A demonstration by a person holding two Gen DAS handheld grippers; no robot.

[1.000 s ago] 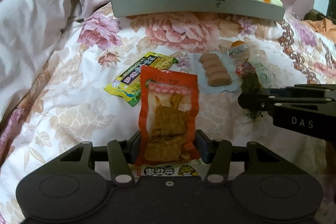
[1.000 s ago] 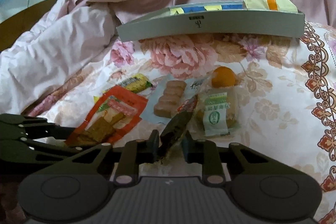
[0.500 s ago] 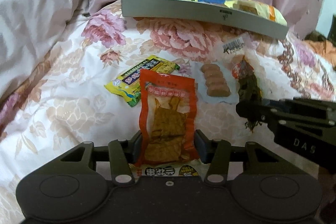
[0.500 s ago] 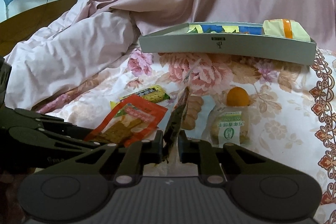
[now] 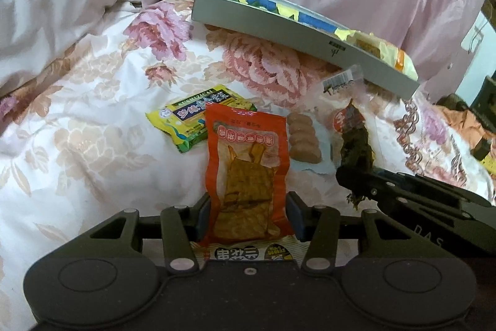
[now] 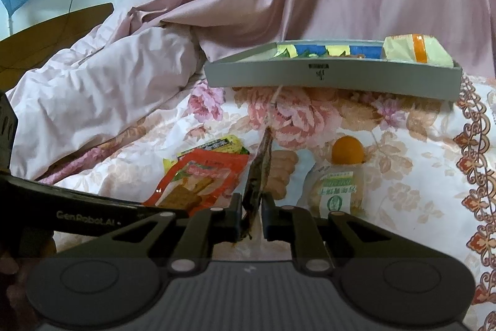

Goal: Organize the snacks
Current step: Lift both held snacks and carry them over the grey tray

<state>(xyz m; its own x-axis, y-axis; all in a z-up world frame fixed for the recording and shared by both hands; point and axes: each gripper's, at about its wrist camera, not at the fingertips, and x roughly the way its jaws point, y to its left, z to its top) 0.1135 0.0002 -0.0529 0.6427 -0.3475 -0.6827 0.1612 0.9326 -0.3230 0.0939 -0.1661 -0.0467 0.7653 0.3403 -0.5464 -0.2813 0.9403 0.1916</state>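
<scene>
My left gripper [image 5: 246, 216] is shut on a red packet of dried tofu [image 5: 246, 163], holding its lower end; the packet also shows in the right wrist view [image 6: 198, 179]. My right gripper [image 6: 251, 207] is shut on a clear packet of dark pickled greens [image 6: 260, 166], lifted upright off the bedspread; that packet shows in the left wrist view [image 5: 353, 141]. A grey tray [image 6: 328, 76] with several snack packets in it lies at the back, also in the left wrist view [image 5: 279, 24].
On the floral bedspread lie a yellow-green snack packet [image 5: 195, 117], a clear pack of brown sausages [image 5: 302, 140], and a bun packet [image 6: 336, 194] beside an orange [image 6: 347, 149]. A crumpled pink quilt [image 6: 102, 89] rises at left and behind.
My right gripper has lifted the greens packet up off the bedspread. Both views have risen and tilted, and the left gripper keeps its hold on the red packet.
</scene>
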